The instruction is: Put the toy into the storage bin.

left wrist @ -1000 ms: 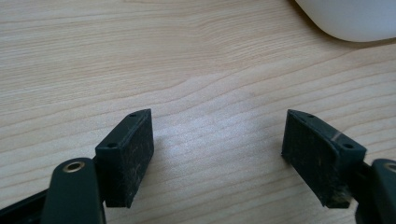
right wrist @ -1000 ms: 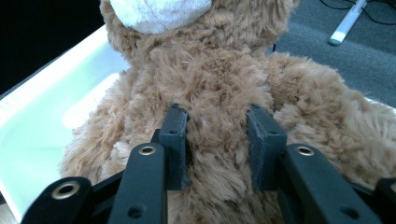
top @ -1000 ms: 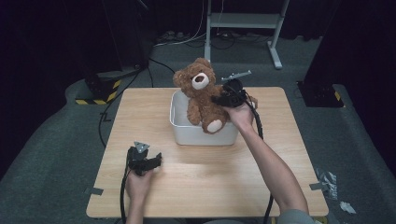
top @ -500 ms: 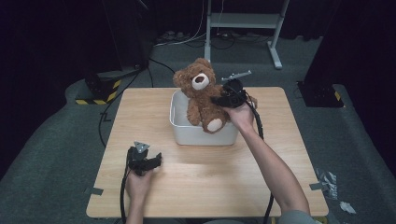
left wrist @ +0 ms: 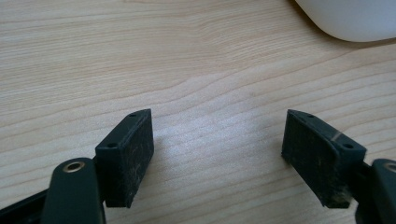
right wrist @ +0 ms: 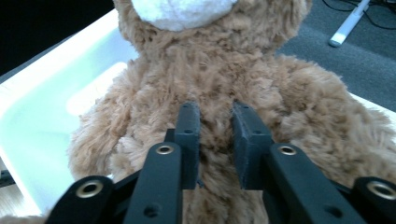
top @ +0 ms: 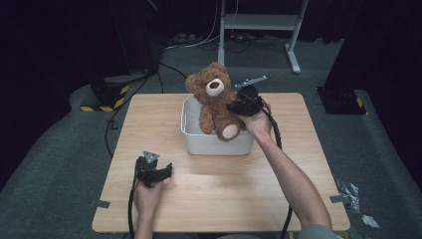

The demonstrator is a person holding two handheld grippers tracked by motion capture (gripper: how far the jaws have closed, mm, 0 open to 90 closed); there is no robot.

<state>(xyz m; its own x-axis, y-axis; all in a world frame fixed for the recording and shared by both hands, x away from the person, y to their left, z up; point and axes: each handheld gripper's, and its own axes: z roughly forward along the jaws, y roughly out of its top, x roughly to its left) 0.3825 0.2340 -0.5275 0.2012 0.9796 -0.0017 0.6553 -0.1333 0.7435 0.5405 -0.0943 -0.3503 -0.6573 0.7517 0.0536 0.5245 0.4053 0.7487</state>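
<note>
- Bear sits upright in the white bin on the bench.
- Right gripper has just been closing, pinching the bear's fur.
- Left gripper rests apart, empty.

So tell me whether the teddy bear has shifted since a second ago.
No. The teddy bear sits in the same spot in the white bin, right gripper jaws just closing on its fur.

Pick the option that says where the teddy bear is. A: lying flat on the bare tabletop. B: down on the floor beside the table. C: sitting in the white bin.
C: the teddy bear sits upright inside the white bin on the table, with the right gripper pinching its fur.
</note>
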